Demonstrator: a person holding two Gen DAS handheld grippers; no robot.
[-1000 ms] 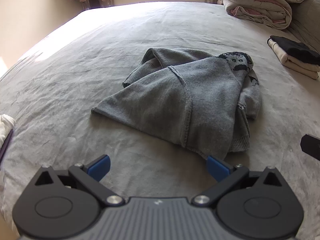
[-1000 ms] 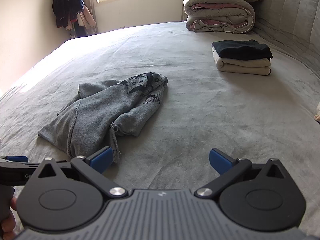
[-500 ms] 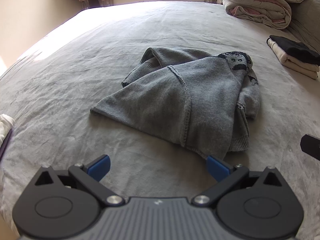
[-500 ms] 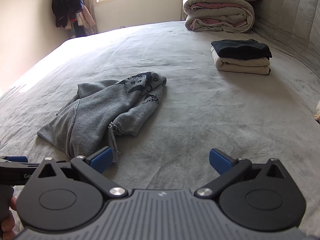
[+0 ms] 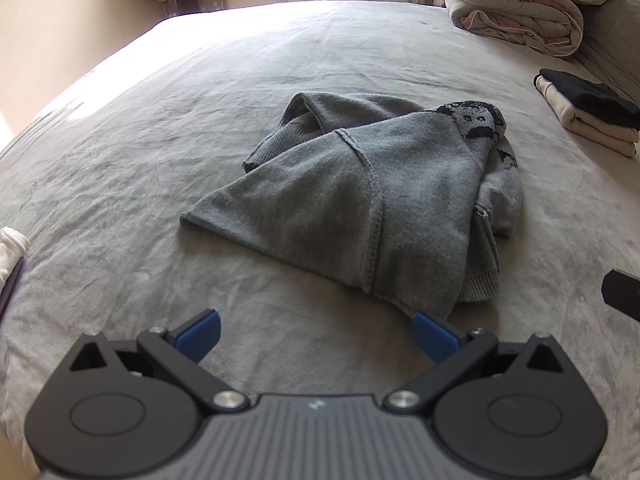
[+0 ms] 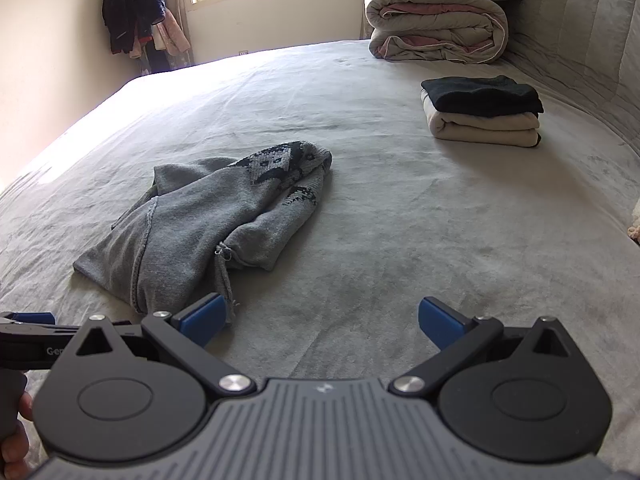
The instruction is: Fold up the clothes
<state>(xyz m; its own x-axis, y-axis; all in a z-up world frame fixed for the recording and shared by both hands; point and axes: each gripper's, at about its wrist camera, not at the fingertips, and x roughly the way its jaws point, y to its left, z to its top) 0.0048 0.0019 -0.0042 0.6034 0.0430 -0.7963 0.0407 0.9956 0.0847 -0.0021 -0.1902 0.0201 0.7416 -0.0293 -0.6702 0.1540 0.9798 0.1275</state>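
The sweater (image 5: 360, 208) lies crumpled in the middle of the bed (image 5: 160, 120), grey knit bunched over itself, with the patterned part turned up at the far side and a seam running down the near face. One pointed corner sticks out toward my left; a ribbed hem hangs at the near right corner, close to my left gripper (image 5: 316, 330).

Both of my tools are empty. The left gripper has its blue pads spread wide, just short of the sweater's near edge. The right gripper (image 6: 322, 320) is spread wide too, over bare bed, with the sweater off to its left.

I judge the step in hand is the first grasp, to open the heap out flat before any fold. To do it well, I should take the sweater by two true edges, not by loose bulk: the left pointed corner with my left tool, the ribbed hem with my right. I want single layers if I can get them, pinched right at the edge, then lift and draw apart so the folds fall out. The knit looks soft and stretchy, so I should pull gently.

Farther off, a folded stack (image 6: 482, 110) sits at the right, well apart from the sweater, and a rolled duvet (image 6: 436, 26) lies beyond.
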